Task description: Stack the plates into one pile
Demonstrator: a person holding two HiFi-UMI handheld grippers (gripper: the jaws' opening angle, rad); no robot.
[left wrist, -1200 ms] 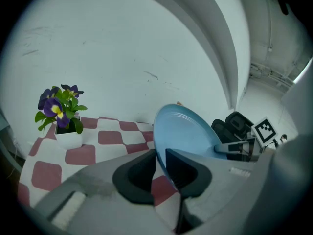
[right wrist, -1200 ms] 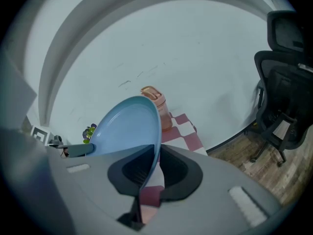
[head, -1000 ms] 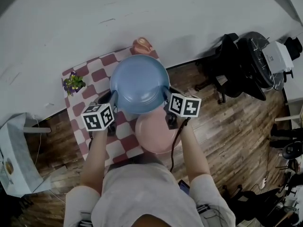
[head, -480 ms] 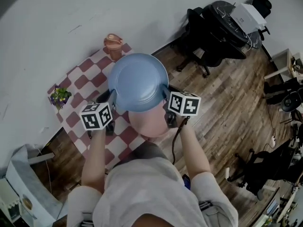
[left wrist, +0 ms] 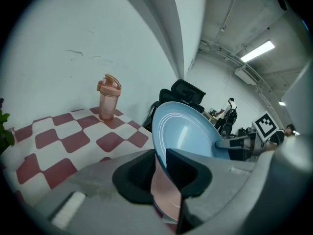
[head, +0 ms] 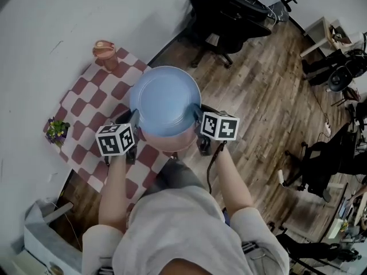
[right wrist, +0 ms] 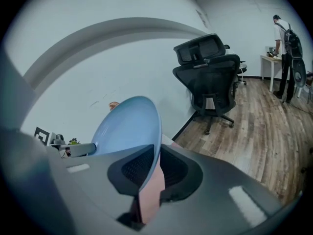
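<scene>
A blue plate (head: 165, 99) hangs level above the checkered tablecloth (head: 86, 102), gripped at its two opposite rims. My left gripper (head: 132, 129) is shut on its left rim and my right gripper (head: 200, 121) on its right rim. Directly under it lies a pink plate (head: 167, 141), of which only the near edge shows. In the left gripper view the blue plate (left wrist: 188, 133) runs into the gap of the left gripper (left wrist: 161, 166), with the pink plate (left wrist: 166, 195) below. The right gripper view shows the same blue plate (right wrist: 127, 129) in the right gripper (right wrist: 154, 168).
A pink shaker bottle (head: 105, 51) stands at the cloth's far corner and a small potted plant (head: 56, 129) at its left corner. Black office chairs (head: 226, 7) stand on the wooden floor beyond the table. A person (right wrist: 283, 28) stands far off.
The blue plate, held by both grippers, has come over the pink plate, which earlier stuck out towards me at the right. The head view has swung round.
</scene>
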